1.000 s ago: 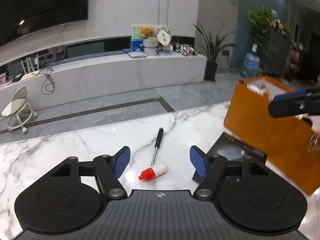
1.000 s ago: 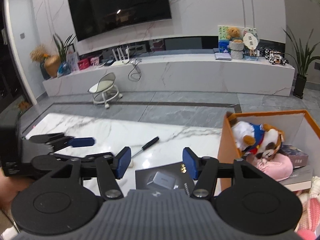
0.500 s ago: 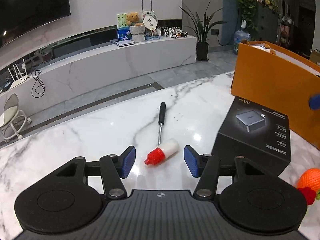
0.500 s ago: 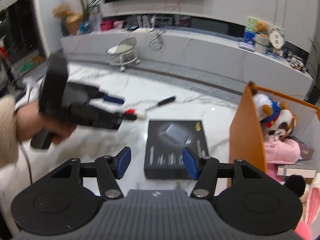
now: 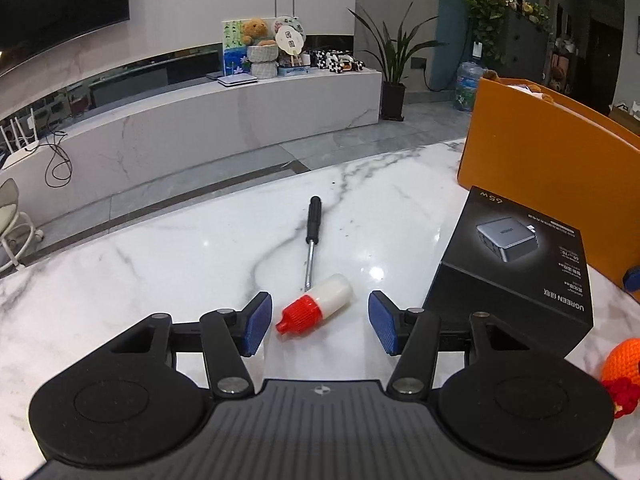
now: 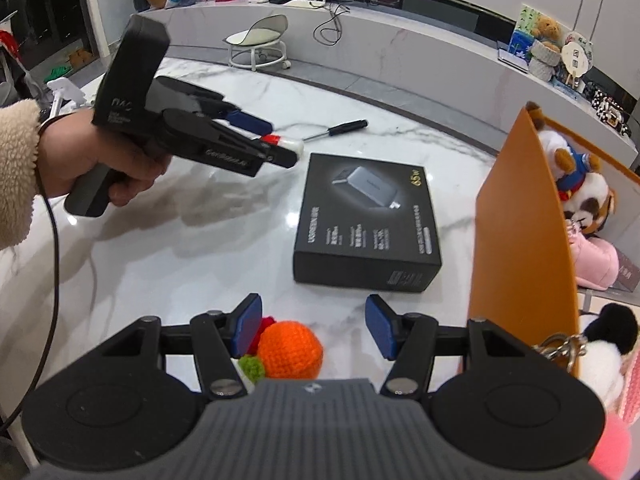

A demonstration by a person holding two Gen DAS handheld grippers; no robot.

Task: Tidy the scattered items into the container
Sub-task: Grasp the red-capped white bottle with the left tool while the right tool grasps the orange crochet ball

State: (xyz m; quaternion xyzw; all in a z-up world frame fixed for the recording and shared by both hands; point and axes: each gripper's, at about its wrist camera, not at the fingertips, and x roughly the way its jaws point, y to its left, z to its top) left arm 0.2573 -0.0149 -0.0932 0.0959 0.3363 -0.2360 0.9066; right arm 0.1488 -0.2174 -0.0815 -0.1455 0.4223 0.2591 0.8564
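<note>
A small white bottle with a red cap point(image 5: 317, 304) lies on the marble table, between the open fingers of my left gripper point(image 5: 319, 327); it also shows in the right wrist view point(image 6: 285, 143). A black-handled screwdriver point(image 5: 311, 236) lies just beyond it. A black charger box point(image 5: 516, 264) lies to the right, next to the orange container point(image 5: 552, 168). My right gripper point(image 6: 314, 327) is open, low over an orange crocheted toy point(image 6: 289, 349), which sits by its left finger.
The orange container point(image 6: 520, 216) stands at the right and holds plush toys point(image 6: 576, 184) and a pink item point(image 6: 596, 260). A black-and-white pompom keyring point(image 6: 592, 344) is at its near corner. The table's far edge drops to the floor.
My left gripper has come lower and closer, so the bottle now lies between its fingers. My right gripper has swung down and back, bringing the orange crocheted toy between its fingers.
</note>
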